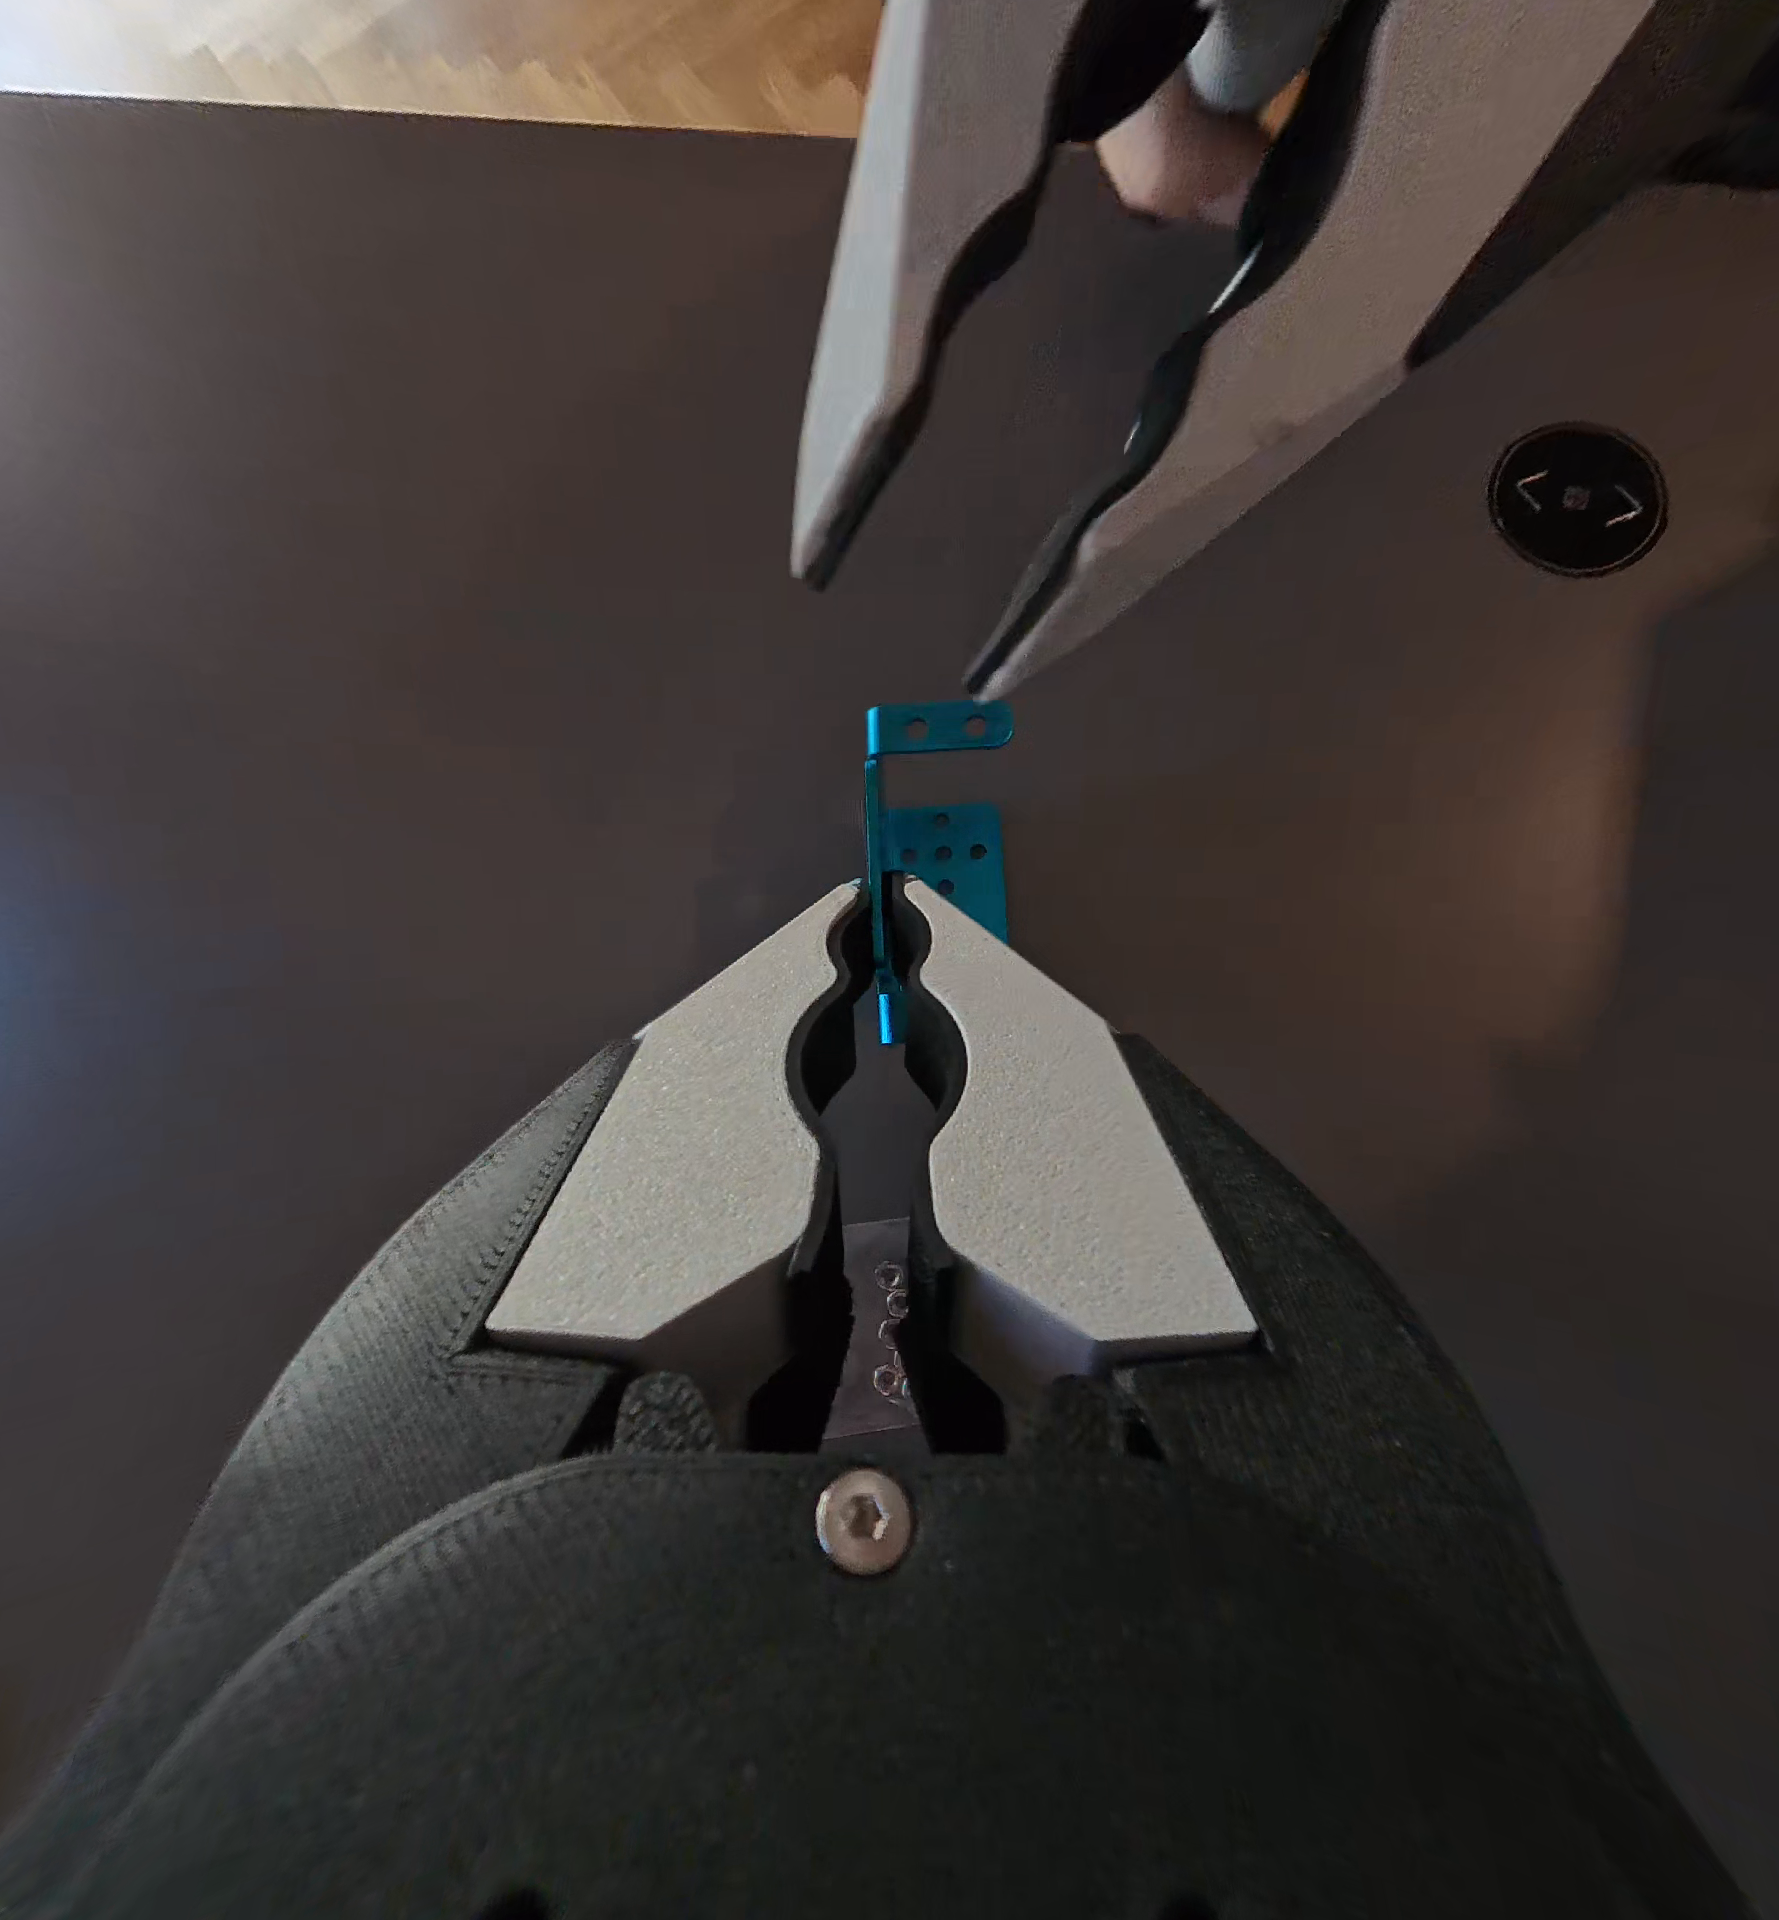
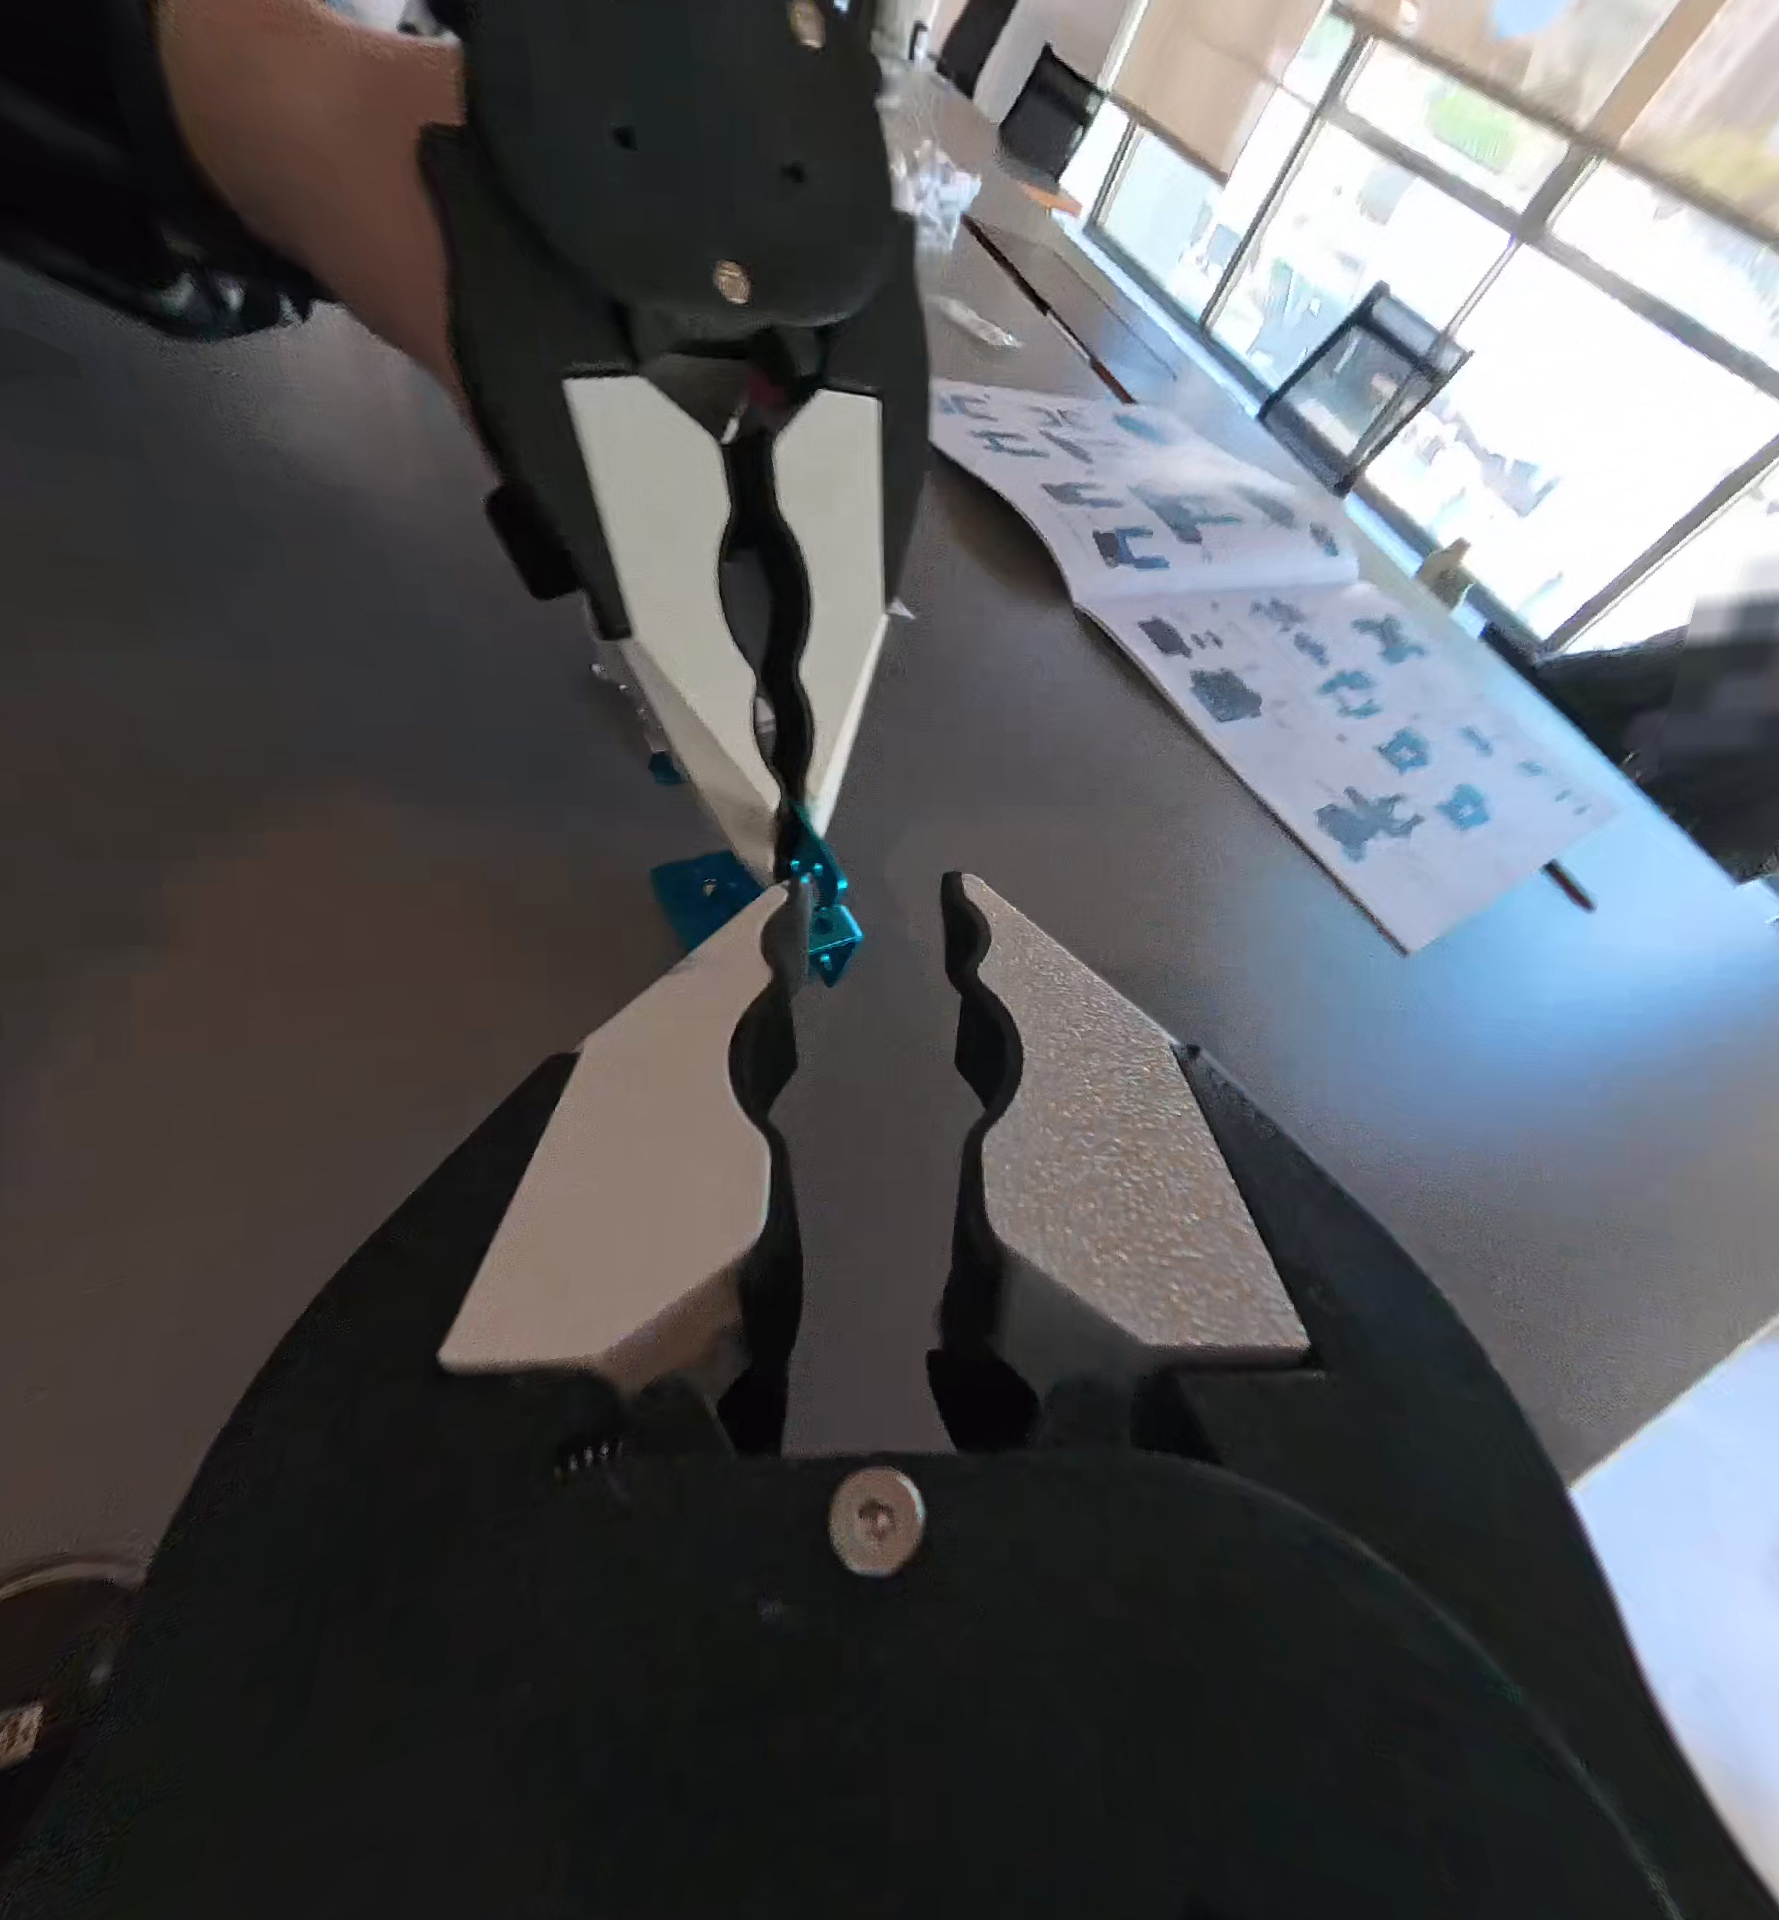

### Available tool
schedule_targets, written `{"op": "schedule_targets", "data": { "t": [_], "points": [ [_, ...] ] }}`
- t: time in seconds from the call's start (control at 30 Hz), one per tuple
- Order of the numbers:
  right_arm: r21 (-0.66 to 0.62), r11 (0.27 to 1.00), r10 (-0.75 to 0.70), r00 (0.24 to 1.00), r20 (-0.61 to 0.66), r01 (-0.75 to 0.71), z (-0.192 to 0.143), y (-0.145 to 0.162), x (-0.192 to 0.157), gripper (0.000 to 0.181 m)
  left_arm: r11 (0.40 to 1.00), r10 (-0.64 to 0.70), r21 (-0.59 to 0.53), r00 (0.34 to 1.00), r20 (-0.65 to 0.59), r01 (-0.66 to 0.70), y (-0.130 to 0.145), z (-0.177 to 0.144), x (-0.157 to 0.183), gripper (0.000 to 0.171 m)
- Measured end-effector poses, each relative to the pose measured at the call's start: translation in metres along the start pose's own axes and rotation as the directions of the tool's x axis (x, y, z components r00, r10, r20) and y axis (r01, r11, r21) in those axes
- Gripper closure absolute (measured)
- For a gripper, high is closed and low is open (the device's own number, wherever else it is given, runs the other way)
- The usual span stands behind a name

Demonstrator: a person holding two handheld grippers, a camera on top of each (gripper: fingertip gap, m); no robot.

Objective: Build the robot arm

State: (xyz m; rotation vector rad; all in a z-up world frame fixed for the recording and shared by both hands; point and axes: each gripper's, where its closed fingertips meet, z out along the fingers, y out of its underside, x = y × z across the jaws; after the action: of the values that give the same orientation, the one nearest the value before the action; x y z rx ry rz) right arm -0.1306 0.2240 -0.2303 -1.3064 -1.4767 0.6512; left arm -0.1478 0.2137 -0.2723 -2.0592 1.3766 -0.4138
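My left gripper [image 1: 883, 891] is shut on a blue metal bracket [image 1: 942, 831] with several small holes and holds it upright over the dark table [image 1: 345, 520]. The bracket's top flange [image 1: 942, 725] points right. My right gripper [image 1: 895, 634] is open and comes in from above, one fingertip [image 1: 980, 681] just off the flange. In the right wrist view my right gripper [image 2: 869, 888] is open, its left fingertip [image 2: 783, 914] against the bracket [image 2: 814, 862]. The left gripper [image 2: 791, 816] faces it. Another blue plate [image 2: 703, 888] lies on the table behind.
An open picture booklet [image 2: 1280, 644] lies on the table to the right. A round black grommet [image 1: 1576, 499] sits in the tabletop. A dark frame [image 2: 1363, 384] stands near the windows. A small blue part [image 2: 663, 769] lies by the left gripper. The far table edge meets wooden floor [image 1: 449, 62]. About 5 cm separates my left fingertips from my right. The round black grommet [image 1: 1576, 499] is about 15 cm from both grippers' fingertips. It turns up in the right wrist view [image 2: 21, 1717] as well.
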Motion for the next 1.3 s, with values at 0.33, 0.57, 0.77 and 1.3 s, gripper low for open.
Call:
{"op": "schedule_targets", "data": {
  "t": [0.33, 0.57, 0.77, 1.3],
  "points": [
    [-0.141, 0.971, 0.225, 0.940, 0.257, -0.194, 0.030, 0.009, -0.011, 0.161, 0.996, -0.068, 0.046, 0.997, -0.038, 0.070, 0.004, -0.004, -0.002, 0.171],
    [-0.226, 0.970, 0.162, 0.930, 0.331, -0.088, 0.037, 0.013, -0.018, 0.175, 0.995, -0.063, 0.073, 0.997, -0.049, 0.066, 0.002, -0.002, -0.002, 0.171],
    [-0.277, 0.959, 0.151, 0.937, 0.315, -0.061, 0.037, 0.018, -0.014, 0.180, 0.972, -0.149, 0.181, 0.989, -0.008, 0.148, -0.004, -0.018, -0.017, 0.136],
    [-0.388, 0.922, 0.115, 0.950, 0.290, 0.007, 0.043, 0.017, -0.009, 0.179, 0.770, -0.637, 0.332, 0.675, 0.371, 0.545, 0.179, -0.220, -0.066, 0.150]
  ]
}}
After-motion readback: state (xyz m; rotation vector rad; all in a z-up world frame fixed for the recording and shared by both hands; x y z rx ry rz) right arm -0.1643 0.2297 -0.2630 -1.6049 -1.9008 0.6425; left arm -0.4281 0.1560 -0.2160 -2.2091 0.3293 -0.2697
